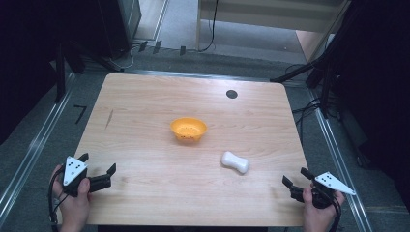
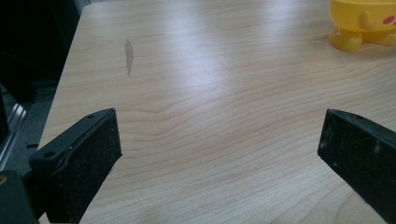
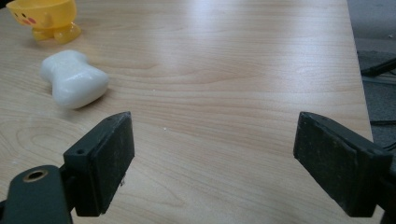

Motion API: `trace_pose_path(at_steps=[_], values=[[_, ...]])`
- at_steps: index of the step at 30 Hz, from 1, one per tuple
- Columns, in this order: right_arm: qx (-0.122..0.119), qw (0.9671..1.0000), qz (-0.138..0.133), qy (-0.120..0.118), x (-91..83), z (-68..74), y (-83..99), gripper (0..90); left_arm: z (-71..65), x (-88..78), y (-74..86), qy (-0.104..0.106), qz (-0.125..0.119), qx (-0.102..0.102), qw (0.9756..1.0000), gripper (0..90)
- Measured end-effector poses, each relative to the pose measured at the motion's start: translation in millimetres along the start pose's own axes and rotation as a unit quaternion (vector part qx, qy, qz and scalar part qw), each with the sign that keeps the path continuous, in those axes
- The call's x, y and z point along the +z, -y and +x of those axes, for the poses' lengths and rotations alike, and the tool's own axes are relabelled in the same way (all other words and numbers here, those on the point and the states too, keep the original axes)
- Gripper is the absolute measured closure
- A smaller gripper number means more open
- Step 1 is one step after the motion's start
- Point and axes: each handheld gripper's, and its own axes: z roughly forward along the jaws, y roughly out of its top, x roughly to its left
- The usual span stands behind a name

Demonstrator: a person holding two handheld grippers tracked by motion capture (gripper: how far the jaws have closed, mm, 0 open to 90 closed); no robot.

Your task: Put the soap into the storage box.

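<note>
Wooden table [image 1: 145, 121] — left tongs [image 1: 99, 164], right tongs [image 1: 296, 176] gape near its front corners.

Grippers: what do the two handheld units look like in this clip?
Both are black two-jaw tools. The left claw and right claw each carry a grey three-cornered plate with small dark dots on top. Black cables trail from each toward the wrists. The jaw pads look flat, rectangular and scuffed.

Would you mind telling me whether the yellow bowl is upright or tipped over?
Upright. The bowl stands on its feet with its opening facing up, apart from the white piece.
</note>
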Motion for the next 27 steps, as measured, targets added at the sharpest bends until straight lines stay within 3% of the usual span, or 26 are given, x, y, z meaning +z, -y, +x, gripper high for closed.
trace_pose_path(at_steps=[4, 8, 13, 16, 20, 22, 24, 27], values=[[-0.043, 0.9988, 0.023, 0.009, 3.6, 6.5, -7.0, 13.5, -0.2, -0.5, 0.2, -0.001, -0.002, 0.002, 1.0000, 0.0], [-0.078, 0.9947, 0.066, -0.008, 9.4, 13.2, -20.1, 13.6, -0.7, -0.9, 0.4, -0.006, 0.001, 0.005, 1.0000, 0.0], [-0.123, 0.9815, 0.144, -0.024, 26.5, 20.1, -33.6, 13.3, -0.6, -0.8, 0.5, -0.004, -0.001, 0.003, 1.0000, 0.0], [-0.145, 0.9742, 0.171, -0.029, 35.6, 28.3, -42.3, 12.1, -0.2, -0.7, 0.3, -0.003, 0.001, 0.003, 1.0000, 0.0], [-0.184, 0.9586, 0.213, -0.039, 50.1, 40.1, -57.2, 8.0, -1.3, -1.8, 0.8, -0.002, -0.001, 0.008, 1.0000, 0.0], [-0.198, 0.9528, 0.225, -0.044, 56.3, 44.4, -64.7, 8.0, -1.8, -2.5, 1.2, -0.003, -0.001, 0.009, 1.0000, 0.0], [-0.203, 0.9502, 0.231, -0.052, 62.5, 47.6, -70.9, 7.5, -2.3, -2.8, 1.4, -0.004, -0.001, 0.010, 0.9999, 0.0], [-0.211, 0.9433, 0.248, -0.064, 71.3, 53.2, -77.2, 5.9, -2.6, -2.3, 1.3, -0.004, 0.001, 0.012, 0.9999, 0.0]])
